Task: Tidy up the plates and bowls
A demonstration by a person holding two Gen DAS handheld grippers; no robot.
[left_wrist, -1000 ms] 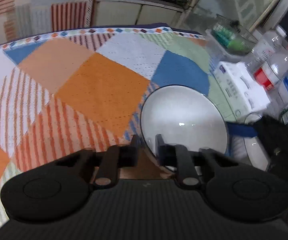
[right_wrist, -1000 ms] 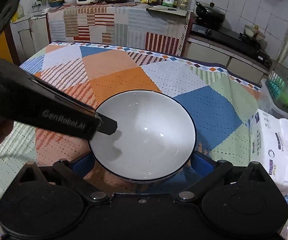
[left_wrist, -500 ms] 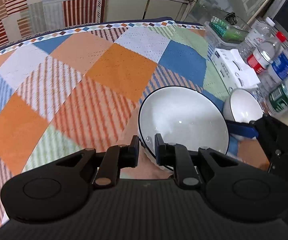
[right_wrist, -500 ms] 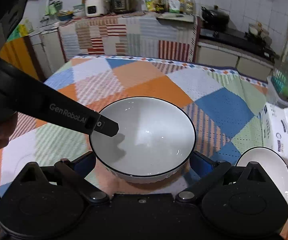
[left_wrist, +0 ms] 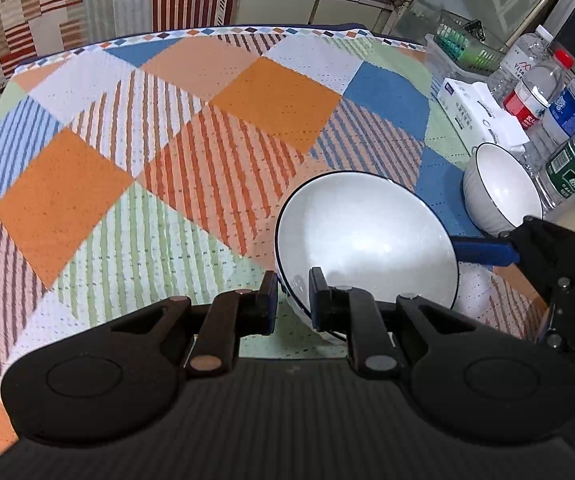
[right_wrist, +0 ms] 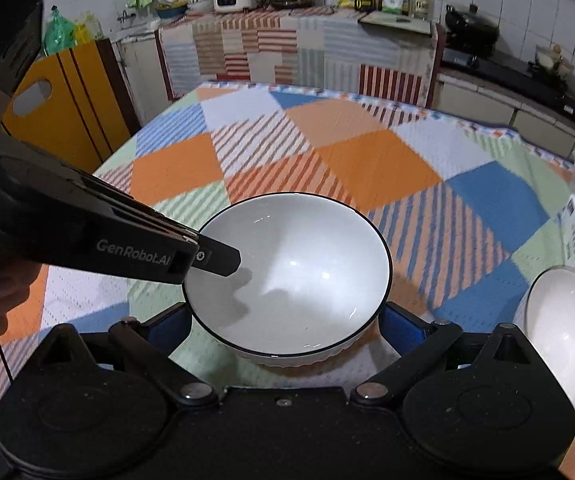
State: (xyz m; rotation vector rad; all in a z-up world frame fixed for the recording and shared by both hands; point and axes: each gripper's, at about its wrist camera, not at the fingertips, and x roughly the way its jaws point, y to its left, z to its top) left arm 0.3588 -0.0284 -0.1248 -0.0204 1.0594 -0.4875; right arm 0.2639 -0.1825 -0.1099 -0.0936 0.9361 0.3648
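Note:
A large white bowl (left_wrist: pixel 367 240) with a dark rim is held above the patchwork tablecloth (left_wrist: pixel 167 140). My left gripper (left_wrist: pixel 292 300) is shut on its near rim, one finger inside and one outside. My right gripper (right_wrist: pixel 283 320) spans the bowl (right_wrist: pixel 299 276) with its blue pads against both outer sides. The left gripper's finger (right_wrist: pixel 215 258) shows inside the bowl in the right wrist view. A smaller white bowl (left_wrist: pixel 499 188) with a dark rim stands on the table at the right; it also shows in the right wrist view (right_wrist: pixel 563 336).
Several water bottles (left_wrist: pixel 559 120), a white tissue pack (left_wrist: pixel 479 112) and a green basket (left_wrist: pixel 463 46) line the table's right edge. A yellow chair (right_wrist: pixel 67 100) stands left of the table. A kitchen counter (right_wrist: pixel 299 40) lies beyond.
Both grippers have lifted the large bowl and pulled it back toward me and leftward. The small bowl has come into view at the right.

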